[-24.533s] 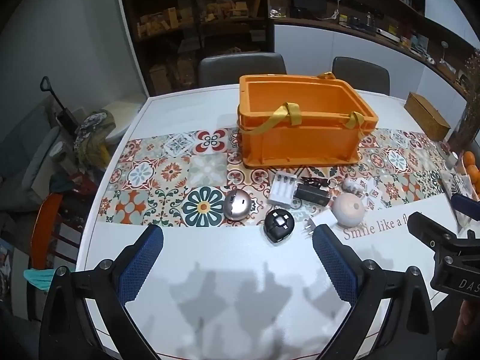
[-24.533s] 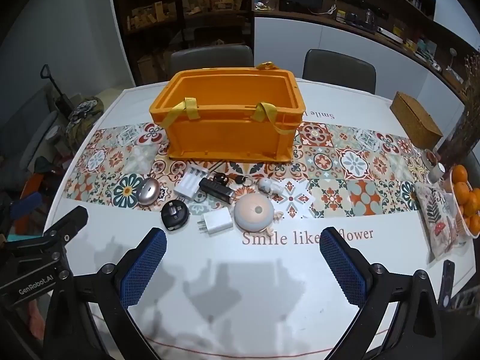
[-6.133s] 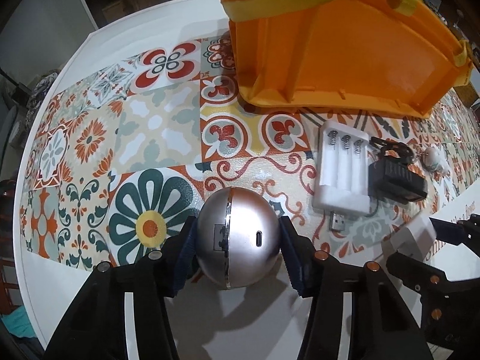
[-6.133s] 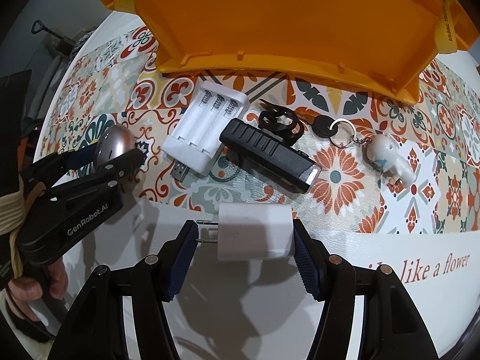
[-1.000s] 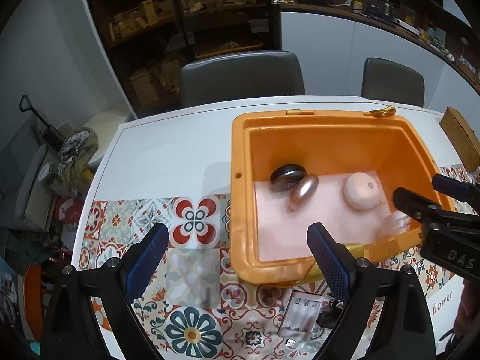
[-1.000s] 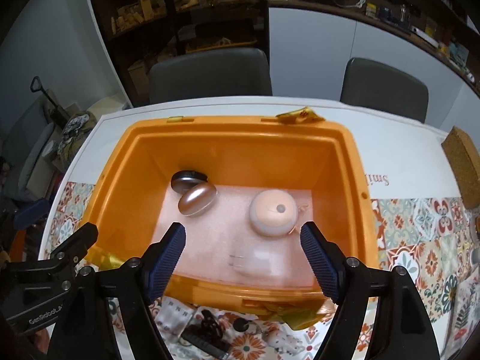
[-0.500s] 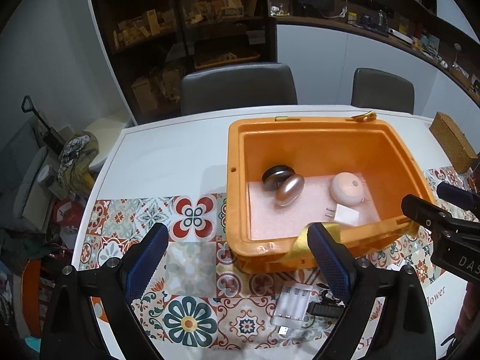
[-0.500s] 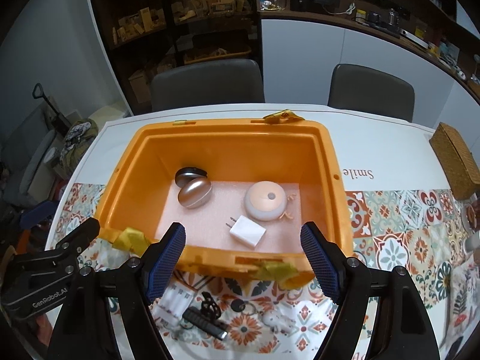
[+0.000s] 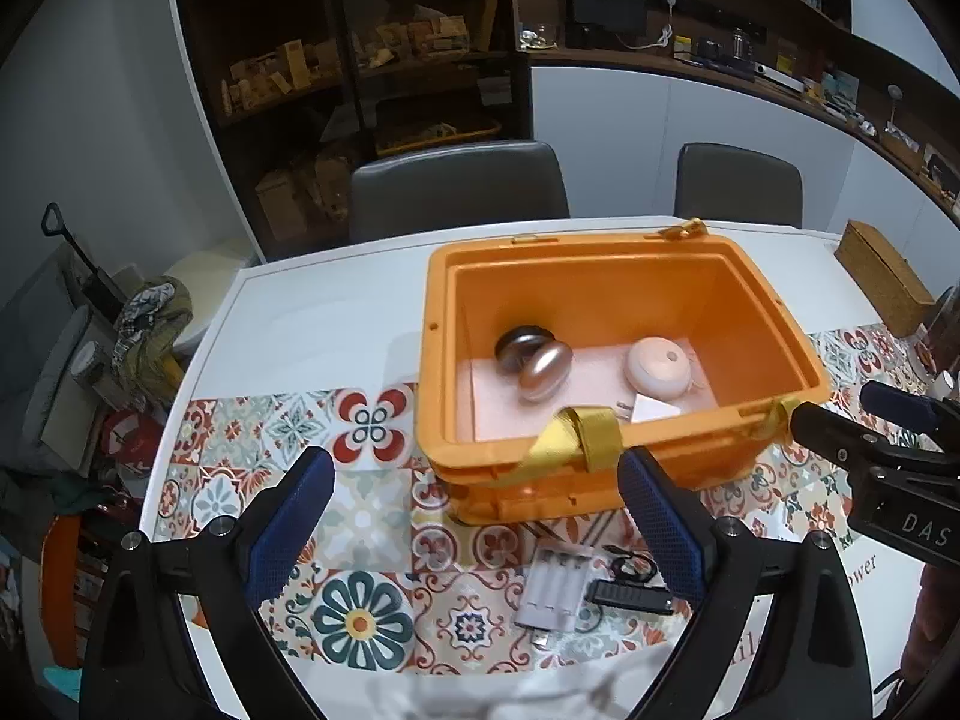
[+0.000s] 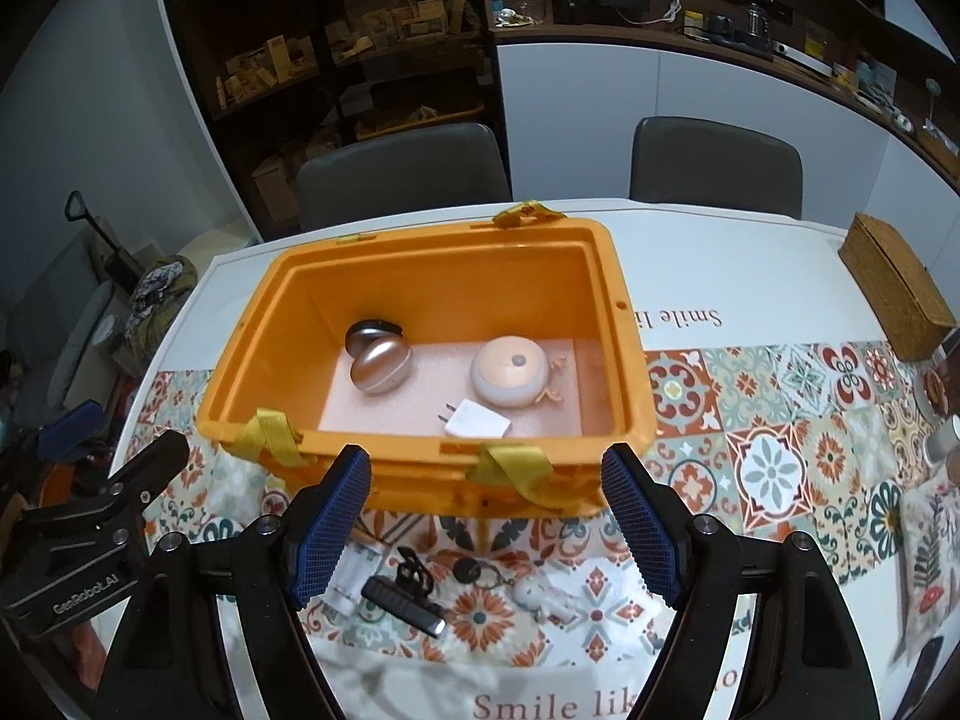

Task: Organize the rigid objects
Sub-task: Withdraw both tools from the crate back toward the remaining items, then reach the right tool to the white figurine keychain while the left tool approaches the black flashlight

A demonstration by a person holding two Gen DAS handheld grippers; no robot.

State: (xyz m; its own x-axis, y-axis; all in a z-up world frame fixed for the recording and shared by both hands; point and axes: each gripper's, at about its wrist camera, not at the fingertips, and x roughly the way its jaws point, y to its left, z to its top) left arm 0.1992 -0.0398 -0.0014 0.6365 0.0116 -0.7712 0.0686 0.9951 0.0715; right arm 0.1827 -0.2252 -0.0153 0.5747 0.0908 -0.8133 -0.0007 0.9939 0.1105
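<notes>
Flanking crate (image 10: 624,360) — chairs (image 10: 402,174) behind

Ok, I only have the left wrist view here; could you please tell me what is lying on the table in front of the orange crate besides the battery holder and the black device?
Observer: A small white figurine lies on the tiles to the right of the black device; your view does not show it.
Operator: Thank you. Is there anything between those two?
Observer: Yes, a dark key fob with a ring lies between them, nearer the orange crate.
Operator: And is the right gripper carrying anything?
Observer: No, the right gripper is open and empty, in front of the crate's near wall.
</notes>
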